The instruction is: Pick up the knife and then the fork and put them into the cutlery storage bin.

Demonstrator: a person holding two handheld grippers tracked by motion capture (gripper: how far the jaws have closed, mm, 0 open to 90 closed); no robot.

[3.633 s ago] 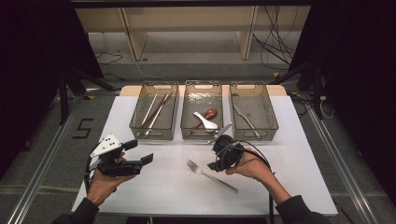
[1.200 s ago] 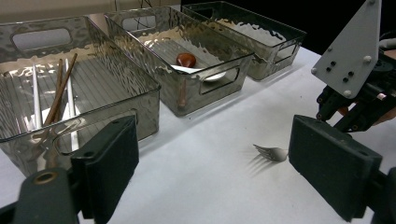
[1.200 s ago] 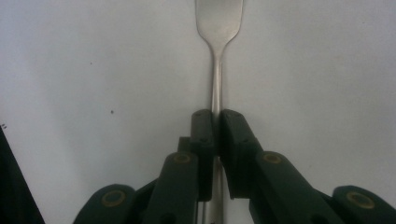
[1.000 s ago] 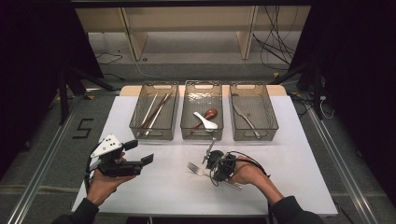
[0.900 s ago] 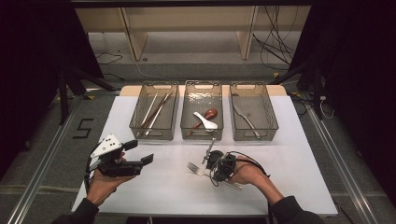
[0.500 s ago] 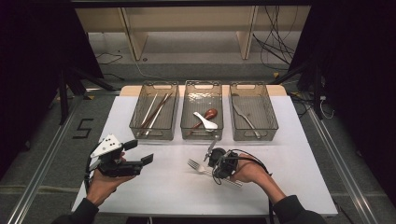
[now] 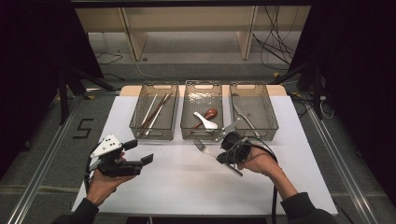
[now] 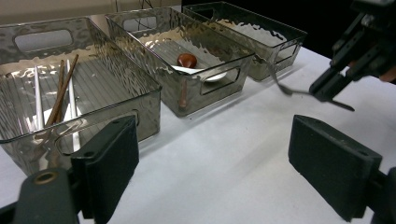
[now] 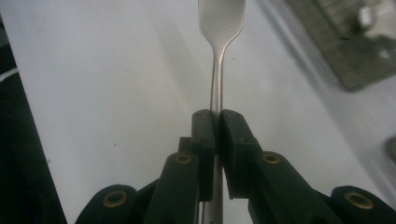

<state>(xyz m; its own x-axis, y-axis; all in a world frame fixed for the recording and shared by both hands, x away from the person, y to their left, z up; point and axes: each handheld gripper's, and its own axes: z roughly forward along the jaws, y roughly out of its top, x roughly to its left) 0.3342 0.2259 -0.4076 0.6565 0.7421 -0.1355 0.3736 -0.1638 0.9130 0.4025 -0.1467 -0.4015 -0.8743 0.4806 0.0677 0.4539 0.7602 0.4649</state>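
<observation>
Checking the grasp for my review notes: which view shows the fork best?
The right gripper view: the fork fills the centre, its handle pinched between the right gripper's fingers. The high view shows it small, tines toward the trays. The left gripper view shows it far off, side-on.

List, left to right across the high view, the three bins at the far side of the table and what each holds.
Left bin with chopsticks → middle bin with spoons → right bin with a knife.
</observation>
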